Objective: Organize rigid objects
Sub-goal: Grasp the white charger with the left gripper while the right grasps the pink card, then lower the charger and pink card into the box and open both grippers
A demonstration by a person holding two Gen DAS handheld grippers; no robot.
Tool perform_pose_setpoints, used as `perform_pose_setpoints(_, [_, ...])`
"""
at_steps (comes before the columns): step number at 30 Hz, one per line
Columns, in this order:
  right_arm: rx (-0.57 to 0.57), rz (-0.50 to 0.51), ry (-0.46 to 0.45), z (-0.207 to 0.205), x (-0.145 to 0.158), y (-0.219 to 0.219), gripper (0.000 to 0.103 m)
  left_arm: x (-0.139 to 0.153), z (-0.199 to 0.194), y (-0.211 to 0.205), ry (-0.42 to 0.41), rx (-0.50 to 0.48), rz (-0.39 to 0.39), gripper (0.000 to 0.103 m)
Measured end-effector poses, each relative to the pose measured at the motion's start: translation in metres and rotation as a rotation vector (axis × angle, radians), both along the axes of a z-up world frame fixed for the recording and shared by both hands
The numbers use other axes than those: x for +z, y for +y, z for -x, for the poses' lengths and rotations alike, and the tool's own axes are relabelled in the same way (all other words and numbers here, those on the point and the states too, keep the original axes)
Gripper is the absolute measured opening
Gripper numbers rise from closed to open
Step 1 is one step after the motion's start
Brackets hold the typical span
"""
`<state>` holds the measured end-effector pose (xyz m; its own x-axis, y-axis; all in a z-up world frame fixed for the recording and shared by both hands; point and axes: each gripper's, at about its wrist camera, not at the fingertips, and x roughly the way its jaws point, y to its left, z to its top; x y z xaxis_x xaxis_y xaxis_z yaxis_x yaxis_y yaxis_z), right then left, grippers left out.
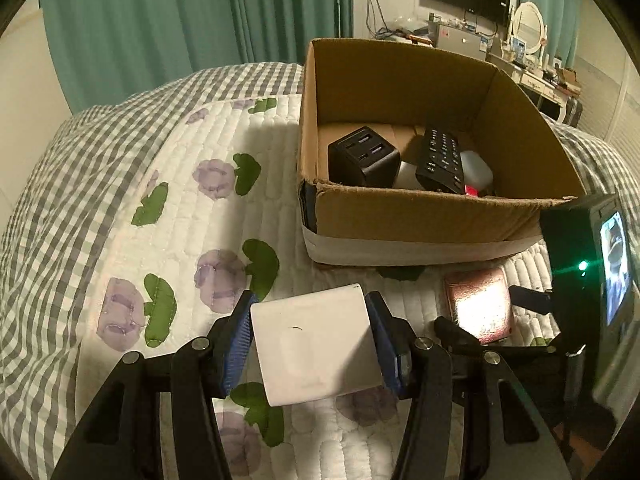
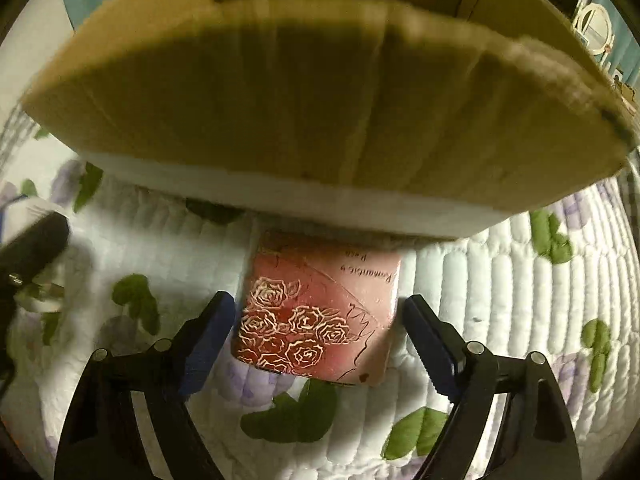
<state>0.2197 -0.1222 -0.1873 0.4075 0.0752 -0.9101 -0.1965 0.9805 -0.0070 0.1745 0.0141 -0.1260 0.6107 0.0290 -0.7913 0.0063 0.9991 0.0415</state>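
Observation:
My left gripper (image 1: 312,332) is shut on a flat white square box (image 1: 316,344), held just above the quilt in front of the cardboard box (image 1: 420,216). The box holds a black USB charger cube (image 1: 362,156), a black remote (image 1: 440,158) and a white item (image 1: 476,168). A pink tin with a rose pattern (image 2: 320,316) lies on the quilt against the box's front wall (image 2: 320,112). My right gripper (image 2: 320,336) is open, its fingers on either side of the tin, close to its edges. The tin also shows in the left wrist view (image 1: 478,304).
The bed is covered by a white quilt with purple flowers (image 1: 180,208) and a grey checked border. The right gripper's body with its lit screen (image 1: 592,280) stands right of my left gripper. A desk with a monitor and mirror (image 1: 528,24) is beyond the bed.

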Motion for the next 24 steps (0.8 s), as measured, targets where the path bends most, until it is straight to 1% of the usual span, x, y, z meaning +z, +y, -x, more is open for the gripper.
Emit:
perform_pose_setpoints(3, [0.017, 0.009, -0.006, 0.002, 0.000, -0.001, 0.075, 0.002, 0.002, -0.003, -0.007, -0.010, 0.003, 0.056])
perform_pose_setpoints(4, [0.025, 0.011, -0.004, 0.003, 0.001, 0.000, 0.075, 0.003, 0.003, -0.004, -0.008, -0.012, 0.002, 0.056])
perform_pose_setpoints(8, [0.052, 0.005, -0.002, 0.010, 0.006, -0.003, 0.074, 0.008, 0.010, -0.010, -0.015, -0.019, -0.002, 0.056])
perform_pose_setpoints(11, [0.064, -0.004, -0.032, 0.020, 0.017, -0.007, 0.073, 0.015, 0.016, -0.014, -0.027, -0.025, -0.007, 0.056])
perform_pose_setpoints(15, [0.081, -0.004, -0.075, 0.038, 0.038, -0.012, 0.073, 0.028, 0.024, -0.020, -0.048, -0.037, -0.001, 0.056])
perform_pose_setpoints(19, [0.100, 0.002, -0.116, 0.052, 0.061, -0.005, 0.073, 0.044, 0.033, -0.025, -0.075, -0.045, 0.001, 0.056])
perform_pose_setpoints(22, [0.104, -0.017, -0.154, 0.065, 0.075, -0.002, 0.073, 0.057, 0.038, -0.027, -0.094, -0.054, 0.005, 0.056])
perform_pose_setpoints(24, [0.107, -0.028, -0.187, 0.073, 0.092, -0.008, 0.073, 0.068, 0.041, -0.028, -0.112, -0.058, 0.004, 0.056])
